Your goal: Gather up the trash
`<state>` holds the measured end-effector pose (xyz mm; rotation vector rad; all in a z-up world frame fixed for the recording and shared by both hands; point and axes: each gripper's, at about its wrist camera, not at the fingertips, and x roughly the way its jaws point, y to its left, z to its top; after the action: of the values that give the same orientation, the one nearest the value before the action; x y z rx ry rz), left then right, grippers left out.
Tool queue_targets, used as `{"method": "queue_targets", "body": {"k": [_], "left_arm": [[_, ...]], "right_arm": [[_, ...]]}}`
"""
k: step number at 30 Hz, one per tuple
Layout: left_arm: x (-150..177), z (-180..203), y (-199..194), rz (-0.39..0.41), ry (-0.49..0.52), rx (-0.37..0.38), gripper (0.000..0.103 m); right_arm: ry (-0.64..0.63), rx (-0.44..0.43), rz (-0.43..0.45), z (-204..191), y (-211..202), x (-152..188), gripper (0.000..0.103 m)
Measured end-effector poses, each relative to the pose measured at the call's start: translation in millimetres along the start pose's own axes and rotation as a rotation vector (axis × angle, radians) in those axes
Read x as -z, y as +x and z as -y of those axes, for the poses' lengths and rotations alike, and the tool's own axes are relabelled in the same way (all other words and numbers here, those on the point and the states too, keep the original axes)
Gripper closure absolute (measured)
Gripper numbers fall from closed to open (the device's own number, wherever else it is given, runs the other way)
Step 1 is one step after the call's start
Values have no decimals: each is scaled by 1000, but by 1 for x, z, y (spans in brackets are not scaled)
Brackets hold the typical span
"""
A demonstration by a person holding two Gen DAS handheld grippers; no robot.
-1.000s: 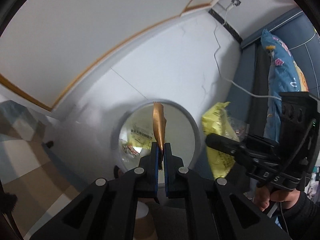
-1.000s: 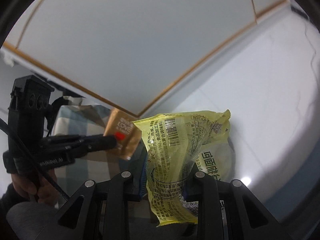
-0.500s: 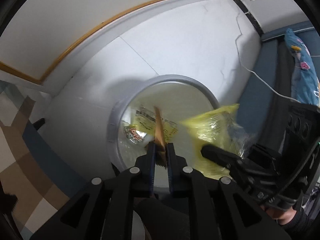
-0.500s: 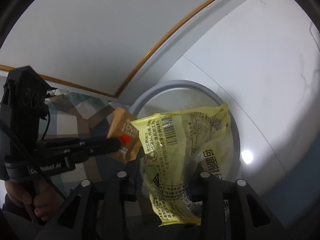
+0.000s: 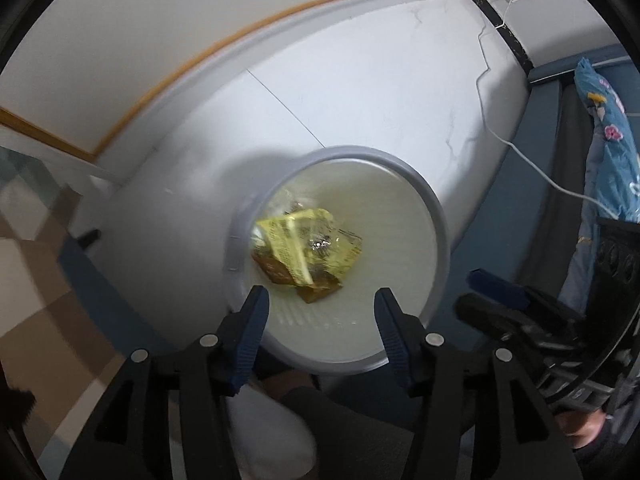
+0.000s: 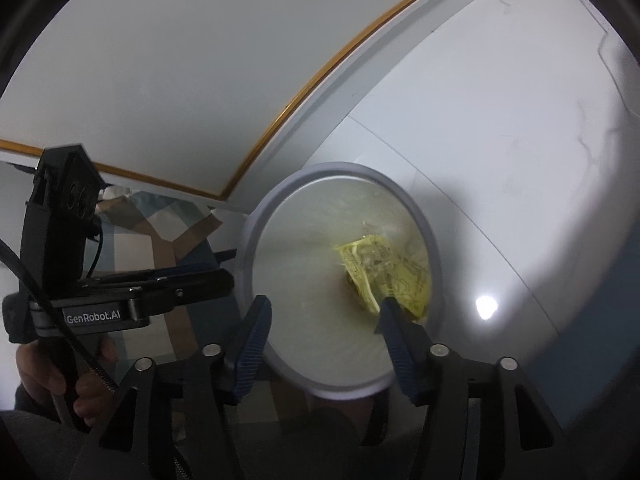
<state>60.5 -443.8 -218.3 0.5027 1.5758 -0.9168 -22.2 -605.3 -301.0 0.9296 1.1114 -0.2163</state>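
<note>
A round grey-rimmed waste bin (image 5: 438, 240) (image 6: 256, 216) stands on the white floor below both grippers. Inside it lie a yellow wrapper (image 5: 308, 240) (image 6: 384, 276) and a brown wrapper (image 5: 316, 290), blurred in the right wrist view. My left gripper (image 5: 320, 304) hangs over the bin's near rim, its jaws opening with nothing between them. My right gripper (image 6: 324, 312) also points down into the bin, jaws opening and empty. The left gripper's side (image 6: 120, 284) shows at the left of the right wrist view; the right gripper's fingers (image 5: 496, 300) show at the right of the left wrist view.
A white wall with a wooden trim line (image 5: 160, 92) runs behind the bin. A checked rug (image 5: 36, 280) lies at left. A white cable (image 5: 520, 152) trails across the floor toward blue furniture and patterned blue fabric (image 5: 608, 140) at right. A hand (image 6: 60, 376) holds the left gripper's handle.
Both grippers have opened and let go: the brown wrapper left the left jaws and the yellow wrapper left the right jaws, and both now lie in the bin. Both views tilted further down.
</note>
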Motion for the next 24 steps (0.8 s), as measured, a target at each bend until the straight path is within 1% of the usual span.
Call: {"method": "queue_targets", "body": {"k": [2,4,6,9,11,14,17,18,21,24], "left_arm": [[5,1,-11,31,11,-17,51],[10,0,-22,64,19,-41,47],[17,5,-39,115,34,-65,39],[22,8,-60,178,31,-77,32],[25,11,-73,203,28,-85,28],[28,17,-90,242,40,-87,27],[34,22,-107,283,46,-100,27],[37,25,-109,289,46,-101,26],[43,25,-119,320,39,-113,23],[45,25,-124,345,36,-130,23]], "right_arm": [[1,6,10,0,-7,1,43],[1,8,26,-3,-15,2,40],[-2,15,39,-4,-24,2,38],[-11,20,58,-12,-37,2,33],[-15,21,68,-17,-43,3,32],[-28,31,82,-25,-55,5,28],[-50,44,100,-35,-67,7,27],[-61,52,108,-39,-72,9,26],[-70,43,120,-47,-83,12,22],[-71,46,129,-52,-92,14,19]]}}
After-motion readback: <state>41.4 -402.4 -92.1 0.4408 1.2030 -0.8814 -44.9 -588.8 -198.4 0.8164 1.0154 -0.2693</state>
